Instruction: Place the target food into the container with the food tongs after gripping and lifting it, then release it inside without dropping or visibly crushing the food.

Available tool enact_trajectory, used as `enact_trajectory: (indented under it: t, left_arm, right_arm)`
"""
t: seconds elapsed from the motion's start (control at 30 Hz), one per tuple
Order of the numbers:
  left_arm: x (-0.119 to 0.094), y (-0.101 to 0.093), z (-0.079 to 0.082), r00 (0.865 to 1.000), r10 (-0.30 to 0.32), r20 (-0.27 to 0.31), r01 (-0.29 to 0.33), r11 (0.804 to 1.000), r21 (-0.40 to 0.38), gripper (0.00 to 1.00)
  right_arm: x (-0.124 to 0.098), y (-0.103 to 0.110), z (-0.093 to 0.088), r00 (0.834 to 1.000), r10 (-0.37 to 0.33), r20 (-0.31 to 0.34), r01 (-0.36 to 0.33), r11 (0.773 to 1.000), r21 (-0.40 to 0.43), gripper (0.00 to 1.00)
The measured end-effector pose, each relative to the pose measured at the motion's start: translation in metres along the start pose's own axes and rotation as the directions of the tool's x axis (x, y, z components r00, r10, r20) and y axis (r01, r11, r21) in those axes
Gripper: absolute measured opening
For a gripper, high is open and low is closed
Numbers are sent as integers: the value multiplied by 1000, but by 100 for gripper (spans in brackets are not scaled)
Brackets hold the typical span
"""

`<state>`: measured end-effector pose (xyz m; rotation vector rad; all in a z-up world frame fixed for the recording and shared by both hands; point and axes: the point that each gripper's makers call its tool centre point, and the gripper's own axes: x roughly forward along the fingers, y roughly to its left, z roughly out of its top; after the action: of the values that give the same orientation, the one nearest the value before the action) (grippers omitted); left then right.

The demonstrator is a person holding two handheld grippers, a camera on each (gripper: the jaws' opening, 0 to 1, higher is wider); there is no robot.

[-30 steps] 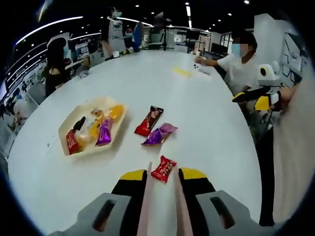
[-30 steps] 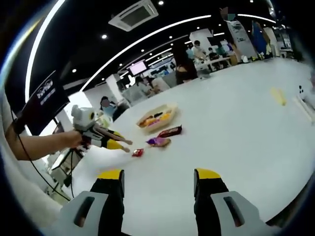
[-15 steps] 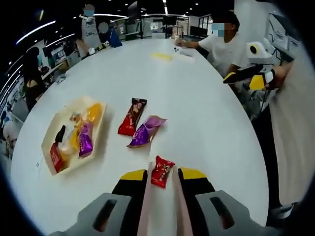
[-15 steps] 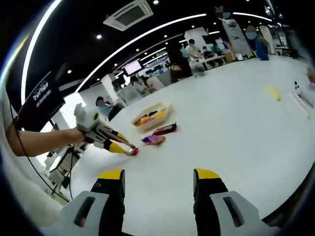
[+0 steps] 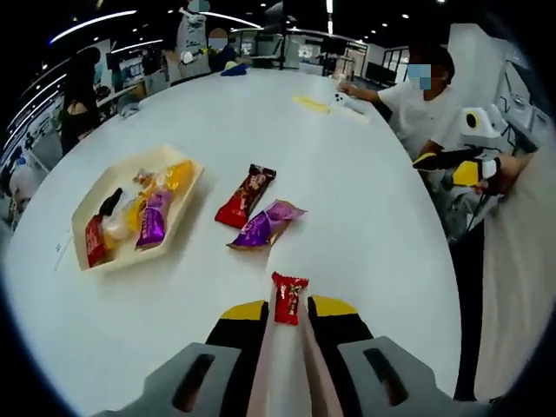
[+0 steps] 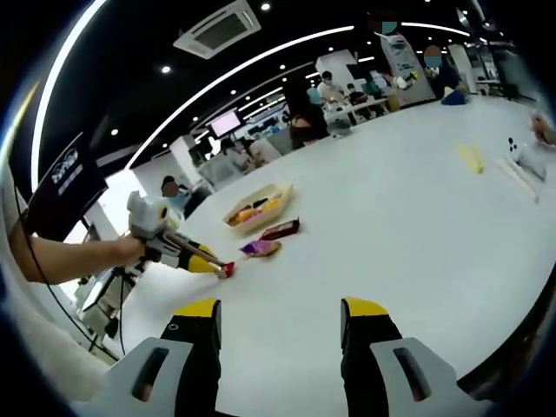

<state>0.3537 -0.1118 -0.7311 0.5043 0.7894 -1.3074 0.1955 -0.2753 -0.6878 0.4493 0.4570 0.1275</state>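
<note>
- In the left gripper view, far to the left of the left gripper [image 5: 284, 314] and ahead of it, a cream tray [image 5: 80, 215] lies on the white table [image 5: 365, 200]; it holds several wrapped sweets, among them a red one, a black one, a purple one and a yellow one.
- Ahead of the tong tips [image 5: 293, 323] and slightly left, a dark red bar wrapper [image 5: 246, 195] lies on the table, with a purple wrapper [image 5: 264, 224] just beside it on the nearer side.
- The left gripper's two jaws are drawn in on a pair of pinkish food tongs, and the tong tips are closed on the small red candy [image 5: 288, 297], which stands just beyond the yellow jaw tips; I cannot tell whether it is clear of the table.
- To the right and well apart, the right gripper [image 5: 460, 163] shows at the table's edge in a person's hand, and a seated person in a white shirt [image 5: 420, 104] is beyond it.
- In the right gripper view, the left gripper [image 6: 228, 270] reaches in from the left with the red candy at the tong ends; the tray [image 6: 257, 206] and the two wrappers lie beyond it.
- The right gripper's own jaws [image 6: 278, 320] stand wide apart with nothing between them, above the bare table.
</note>
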Motion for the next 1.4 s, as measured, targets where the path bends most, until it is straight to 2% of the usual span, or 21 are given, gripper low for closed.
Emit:
enact_trajectory:
  t: [0.13, 0.43, 0.7, 0.77, 0.9, 1.1, 1.13, 1.17, 1.23, 1.27, 1.33, 1.4]
  left_arm:
    - [-2, -2, 0, 1000, -9, -2, 9, 999, -35, 16]
    - [-16, -2, 16, 998, 23, 53, -17, 993, -116, 17]
    - [-27, 6, 25, 993, 58, 98, -39, 982, -184, 18]
    - [-28, 2, 26, 994, 34, 100, -17, 985, -174, 18]
    - [-30, 5, 26, 995, 48, 85, -34, 986, -162, 18]
    - [-28, 12, 26, 995, 66, 77, -50, 979, -197, 19]
    - [-26, 9, 24, 996, 63, 60, -48, 973, -224, 20]
    - [-24, 11, 19, 995, 96, 33, -85, 966, -243, 21]
    - [-20, 6, 20, 994, 99, 52, -82, 962, -261, 22]
    - [-16, 2, 16, 994, 104, 42, -87, 949, -302, 22]
    - [-12, -2, 12, 992, 122, 32, -108, 951, -289, 22]
    - [-9, -5, 5, 988, 151, 9, -140, 933, -331, 22]
  right_arm:
    - [0, -1, 1, 1000, 2, 3, -2, 1000, -1, 55]
    - [4, 1, 5, 1000, 20, 10, -20, 1000, -2, 55]
    - [9, 2, 9, 999, 36, 23, -36, 999, -2, 55]
    - [11, 2, 10, 999, 39, 27, -39, 999, -3, 55]
    - [12, 2, 12, 999, 42, 30, -42, 999, -5, 55]
    - [12, 0, 12, 999, 38, 36, -38, 999, 2, 55]
    - [11, -1, 12, 999, 36, 36, -36, 999, 5, 55]
    - [11, -2, 11, 999, 34, 36, -34, 999, 7, 55]
    - [11, -4, 10, 999, 30, 34, -30, 1000, 9, 55]
    - [11, -5, 9, 999, 27, 33, -27, 1000, 13, 55]
    - [11, -6, 9, 999, 26, 35, -26, 999, 18, 55]
    - [11, -5, 9, 999, 28, 33, -29, 999, 18, 55]
